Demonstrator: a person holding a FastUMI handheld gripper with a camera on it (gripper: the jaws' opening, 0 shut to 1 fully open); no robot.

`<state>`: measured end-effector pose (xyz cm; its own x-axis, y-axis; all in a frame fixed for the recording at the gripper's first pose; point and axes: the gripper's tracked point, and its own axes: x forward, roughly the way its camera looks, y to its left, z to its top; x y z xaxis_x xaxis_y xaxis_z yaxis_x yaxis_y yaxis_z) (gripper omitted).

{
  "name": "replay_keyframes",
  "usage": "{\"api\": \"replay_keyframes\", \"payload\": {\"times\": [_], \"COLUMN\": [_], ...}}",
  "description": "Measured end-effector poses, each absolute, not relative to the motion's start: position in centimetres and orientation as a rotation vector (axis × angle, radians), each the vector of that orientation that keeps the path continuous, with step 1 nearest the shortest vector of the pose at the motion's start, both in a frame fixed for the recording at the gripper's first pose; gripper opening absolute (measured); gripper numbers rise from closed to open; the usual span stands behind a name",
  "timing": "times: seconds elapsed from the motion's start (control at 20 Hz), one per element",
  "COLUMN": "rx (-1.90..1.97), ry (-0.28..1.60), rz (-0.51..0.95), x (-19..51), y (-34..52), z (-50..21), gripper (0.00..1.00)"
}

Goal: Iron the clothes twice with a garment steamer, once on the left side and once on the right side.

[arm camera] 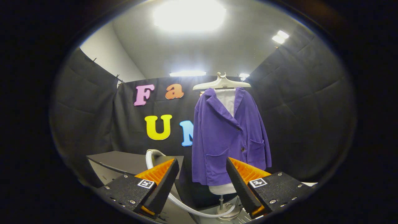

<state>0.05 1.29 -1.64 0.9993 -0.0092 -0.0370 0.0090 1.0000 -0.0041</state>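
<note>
Nearest: gripper [202, 183], 2 fingers spread wide apart, nothing between them, nothing pressed by either. Released and empty.

Just past and below the fingers: a pale hose [186, 207] curving from behind the left finger, down across the gap, toward a round metal stand base [228, 213] with a thin pole. The hose most likely belongs to the garment steamer; the steamer head itself I cannot pick out. A dark tabletop [124, 160] sits behind the left finger, with the hose's upper loop rising at its edge.

Beyond the fingers, framed roughly in the gap and a bit toward the right finger: purple jacket [228, 137] on a white torso form, under a pale hanger [221, 83]. Jacket hangs upright, buttoned at 1 dark button, 2 patch pockets low down, white form showing at the collar. Well apart from the gripper.

Farthest: black cloth wall, ceiling lights.

Progress, as judged: 0 of 2 passes evident. Steamer not in hand, gripper facing the garment from a distance. Left to do: take up the steamer head, 1 pass down the left side, 1 down the right.
</note>
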Motion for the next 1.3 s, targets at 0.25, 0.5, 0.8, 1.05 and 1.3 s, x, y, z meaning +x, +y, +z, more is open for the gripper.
{"api": "replay_keyframes", "payload": {"times": [0.25,0.5,0.8,1.05,1.3], "rx": [0.008,0.004,0.023,0.027,0.045], "ry": [0.045,0.067,0.082,0.134,0.177], "rz": [-0.018,0.012,0.085,0.179,0.288], "x": [0.3,1.5,4.5,9.1,15.1], "y": [2.1,4.5,8.1,10.8,13.9], "z": [-1.5,-0.5,2.1,3.6,4.5], "gripper": [0.95,0.94,0.94,0.94,0.94]}}
